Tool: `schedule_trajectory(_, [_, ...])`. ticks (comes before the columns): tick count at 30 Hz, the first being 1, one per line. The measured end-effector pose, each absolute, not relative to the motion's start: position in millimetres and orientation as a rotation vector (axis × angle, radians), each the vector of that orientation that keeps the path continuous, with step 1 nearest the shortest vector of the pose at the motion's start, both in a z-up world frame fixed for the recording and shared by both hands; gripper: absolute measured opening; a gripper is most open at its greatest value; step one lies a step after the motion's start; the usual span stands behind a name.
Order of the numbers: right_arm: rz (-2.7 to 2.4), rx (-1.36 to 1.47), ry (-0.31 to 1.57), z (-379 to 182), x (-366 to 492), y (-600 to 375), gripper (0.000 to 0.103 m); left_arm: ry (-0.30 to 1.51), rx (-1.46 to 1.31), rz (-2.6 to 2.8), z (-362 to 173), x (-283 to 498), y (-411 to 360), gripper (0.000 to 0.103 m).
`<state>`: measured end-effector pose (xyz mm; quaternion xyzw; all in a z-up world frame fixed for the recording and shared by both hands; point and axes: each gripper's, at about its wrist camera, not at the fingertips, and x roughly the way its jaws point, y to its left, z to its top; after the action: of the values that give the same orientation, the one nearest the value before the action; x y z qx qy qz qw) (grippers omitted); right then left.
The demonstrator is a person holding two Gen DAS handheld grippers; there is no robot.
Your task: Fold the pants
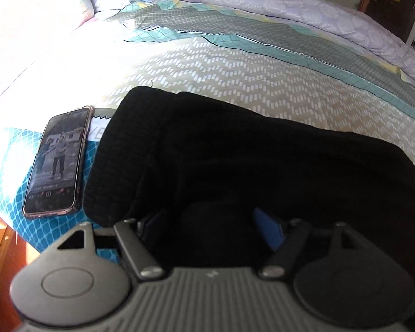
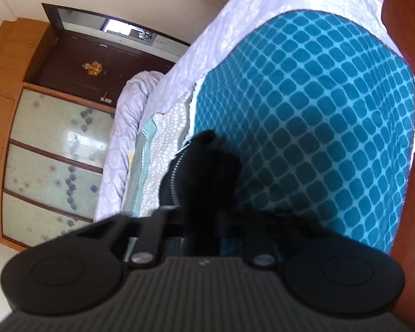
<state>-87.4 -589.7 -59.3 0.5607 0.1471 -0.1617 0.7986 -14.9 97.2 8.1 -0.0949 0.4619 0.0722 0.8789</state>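
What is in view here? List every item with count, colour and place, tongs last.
pants: one pair, black, lying on the bed near its edge
phone: one, pinkish case, screen lit, on the bed beside the pants
bedsheet: one, teal, grey and beige patterns, covering the bed
quilt: one, pale lilac, bunched along the bed's far side
pillow: one, pale, at the head
wardrobe: one, orange wood, floral panels
door: one, dark brown
left tongs: black, closed on pants
right tongs: black, closed on pants

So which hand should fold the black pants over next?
Probably the left gripper: its view shows the black knit pants spread on the patterned bedspread. The right gripper holds only a bunched end.
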Motion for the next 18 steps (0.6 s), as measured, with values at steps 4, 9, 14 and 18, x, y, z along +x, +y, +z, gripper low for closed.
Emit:
schedule_trajectory(4, [-0.237, 1.052, 0.292, -7, -80, -563, 0.011, 0.935, -0.246, 0.147, 21, -24, 95, 0.076])
schedule_trajectory(9, [0.013, 0.672, 0.362, 51, -53, -463, 0.012, 0.857, -0.284, 0.047, 40, -35, 79, 0.078])
schedule_trajectory(14, [0.279, 0.395, 0.58, 35, -24, -340, 0.012, 0.84, -0.289, -0.02, 45, -41, 70, 0.08])
schedule_trajectory(18, [0.36, 0.157, 0.82, -13, -10, -254, 0.024, 0.859, -0.324, -0.02, 38, -48, 79, 0.081])
